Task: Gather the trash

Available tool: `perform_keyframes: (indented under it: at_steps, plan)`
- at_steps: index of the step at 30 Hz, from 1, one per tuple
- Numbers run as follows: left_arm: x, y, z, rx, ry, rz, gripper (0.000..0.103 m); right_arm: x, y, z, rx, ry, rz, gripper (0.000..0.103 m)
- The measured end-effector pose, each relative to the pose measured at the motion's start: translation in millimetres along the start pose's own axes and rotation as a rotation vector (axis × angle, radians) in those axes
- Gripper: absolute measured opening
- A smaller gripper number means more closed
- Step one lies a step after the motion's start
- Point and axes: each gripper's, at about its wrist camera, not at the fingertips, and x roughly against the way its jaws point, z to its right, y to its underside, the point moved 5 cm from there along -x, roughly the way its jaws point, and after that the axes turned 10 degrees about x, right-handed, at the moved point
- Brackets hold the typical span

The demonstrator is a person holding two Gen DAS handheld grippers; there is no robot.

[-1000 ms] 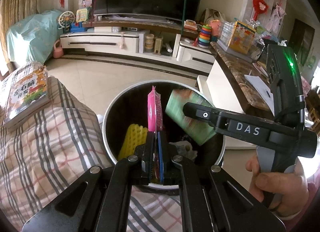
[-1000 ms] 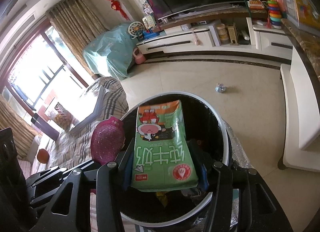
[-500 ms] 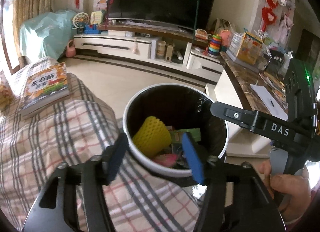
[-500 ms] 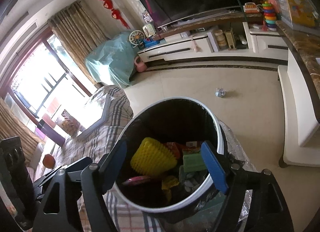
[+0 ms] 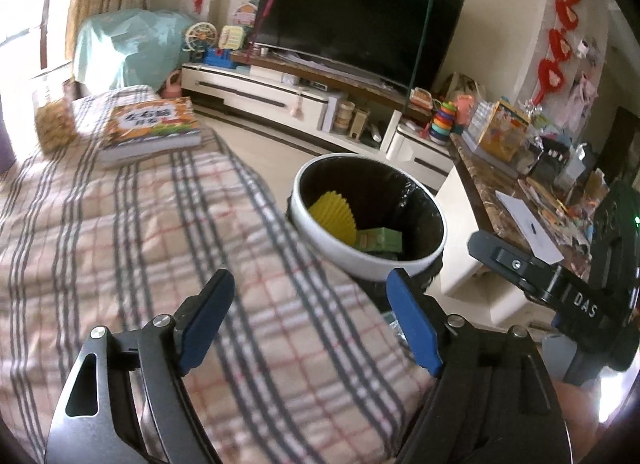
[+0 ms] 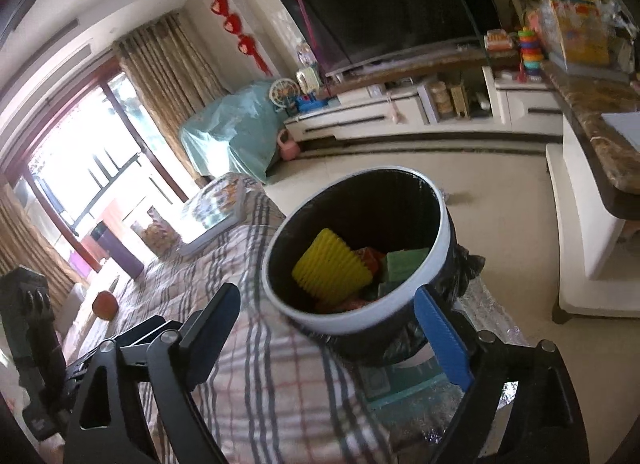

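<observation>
Living-room clutter frames a white-rimmed trash bin (image 5: 362, 260) just ahead of both claws, a yellow ridged wrapper (image 6: 330, 272) and green carton (image 6: 404, 262) inside. Left gripper (image 5: 308, 324) and right gripper (image 6: 332, 334) are spreading, both empty, over a plaid blanket (image 5: 120, 232).

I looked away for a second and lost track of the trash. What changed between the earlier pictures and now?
Both grippers let go: the left gripper dropped its pink packet, the right gripper its green carton, into the bin. Both have pulled back over the plaid cover, jaws opening and empty. The bin, yellow foam and book stayed put.
</observation>
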Motion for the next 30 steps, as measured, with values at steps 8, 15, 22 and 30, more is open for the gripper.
perform_keyframes:
  at_steps: [8, 15, 22, 30]
  plan:
    - [39.2, 34.4, -23.5, 0.037, 0.007, 0.052, 0.085, 27.4, 31.3, -19.4, 0.016, 0.02, 0.048, 0.094]
    - [84.3, 44.3, -26.9, 0.018, -0.007, 0.189, 0.085, 52.2, 38.3, -40.6, 0.106, 0.062, 0.116, 0.094]
    - [121.0, 45.5, -25.7, -0.04, -0.096, 0.381, 0.103, 99.4, 27.9, -69.3, 0.263, 0.152, 0.332, 0.103]
    - [124.0, 61.8, -35.2, -0.043, -0.197, 0.446, 0.103, 97.9, 48.4, -66.1, 0.28, 0.222, 0.353, 0.103]
